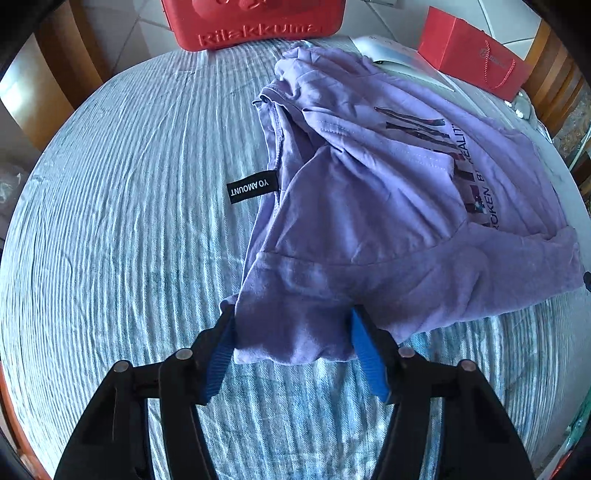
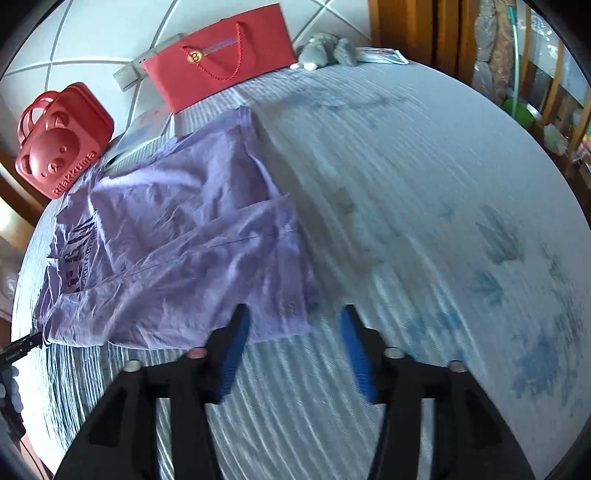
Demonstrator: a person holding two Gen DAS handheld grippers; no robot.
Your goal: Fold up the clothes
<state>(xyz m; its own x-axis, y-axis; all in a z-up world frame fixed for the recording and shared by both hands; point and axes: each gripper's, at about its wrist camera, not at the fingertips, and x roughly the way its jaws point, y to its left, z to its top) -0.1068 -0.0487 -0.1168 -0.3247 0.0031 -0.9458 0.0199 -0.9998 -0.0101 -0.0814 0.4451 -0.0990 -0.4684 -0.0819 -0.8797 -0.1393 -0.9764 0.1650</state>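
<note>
A lilac T-shirt (image 1: 369,206) with dark print and a black neck label lies crumpled on the striped blue-white cloth; it also shows in the right wrist view (image 2: 177,240). My left gripper (image 1: 291,314) is open, its blue-padded fingers (image 1: 221,354) on either side of a shirt edge that lies between them. My right gripper (image 2: 293,310) is open over the shirt's near right corner, with the corner between the fingers (image 2: 232,350). The left gripper's tip (image 2: 22,345) shows at the left edge of the right wrist view.
A red Rilakkuma case (image 1: 258,22) (image 2: 59,144) and a red paper bag (image 1: 469,55) (image 2: 221,55) stand at the far side. A white box (image 2: 147,129) lies by the shirt. A grey plush toy (image 2: 328,51) sits at the back. Wooden furniture (image 2: 424,33) stands beyond.
</note>
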